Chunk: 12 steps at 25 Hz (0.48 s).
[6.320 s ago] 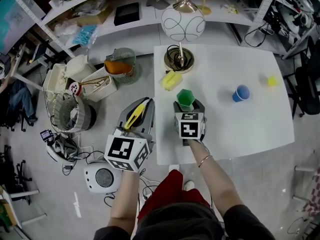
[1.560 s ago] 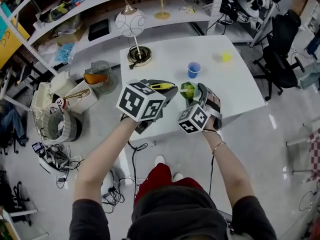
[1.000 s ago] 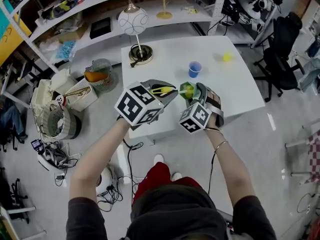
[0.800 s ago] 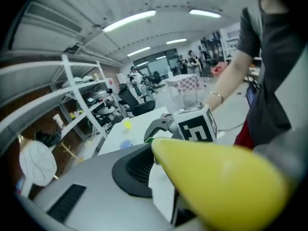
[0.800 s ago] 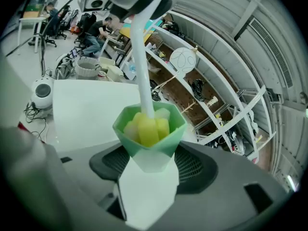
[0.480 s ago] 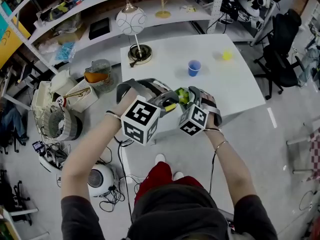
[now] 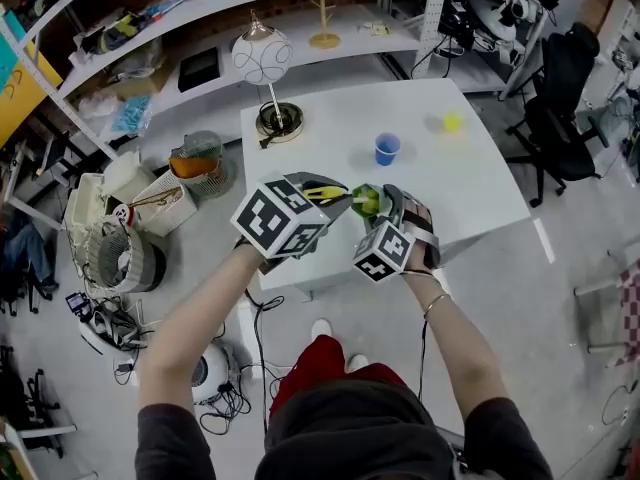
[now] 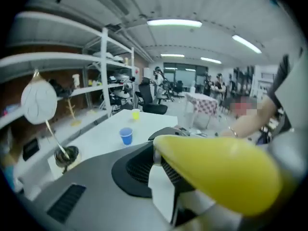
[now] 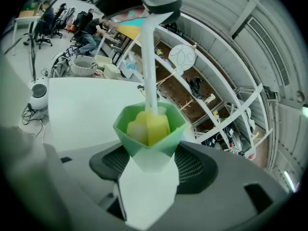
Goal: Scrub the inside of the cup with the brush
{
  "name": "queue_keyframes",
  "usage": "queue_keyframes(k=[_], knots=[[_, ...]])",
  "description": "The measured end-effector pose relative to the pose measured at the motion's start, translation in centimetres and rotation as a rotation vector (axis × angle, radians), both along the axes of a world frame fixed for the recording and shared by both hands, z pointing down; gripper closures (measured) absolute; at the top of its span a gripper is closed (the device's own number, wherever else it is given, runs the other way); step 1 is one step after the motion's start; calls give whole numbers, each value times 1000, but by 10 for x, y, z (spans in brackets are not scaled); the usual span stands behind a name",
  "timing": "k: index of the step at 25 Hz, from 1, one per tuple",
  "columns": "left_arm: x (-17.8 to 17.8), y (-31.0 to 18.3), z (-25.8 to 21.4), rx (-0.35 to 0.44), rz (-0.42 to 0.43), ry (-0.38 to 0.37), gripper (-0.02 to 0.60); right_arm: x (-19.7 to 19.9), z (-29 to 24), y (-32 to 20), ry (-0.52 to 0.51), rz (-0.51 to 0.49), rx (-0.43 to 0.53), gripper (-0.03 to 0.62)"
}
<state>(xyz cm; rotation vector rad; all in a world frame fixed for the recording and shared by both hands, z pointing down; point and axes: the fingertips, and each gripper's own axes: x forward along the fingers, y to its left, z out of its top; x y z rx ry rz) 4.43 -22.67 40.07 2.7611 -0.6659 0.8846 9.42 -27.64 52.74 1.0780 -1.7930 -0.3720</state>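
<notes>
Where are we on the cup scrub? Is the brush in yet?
Done: the right gripper grips the green cup and the left gripper grips the brush. In hand: the brush's yellow sponge head sits inside the cup. Left: finishing the scrub, then setting both down.
</notes>
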Motion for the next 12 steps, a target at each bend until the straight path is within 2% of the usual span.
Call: queue_keyframes(k=[3, 6, 8, 12], knots=[[-10, -12, -1, -146, -138, 136, 534, 7, -2, -4, 1, 40, 18, 292], [-21, -21, -3, -229, -248, 244, 535, 14, -5, -7, -22, 79, 24, 292], [-25, -21, -5, -248, -273, 284, 535, 17, -10, -8, -29, 91, 40, 292], [-29, -14, -12, -220, -275, 305, 535, 18, -14, -11, -63, 105, 40, 292]])
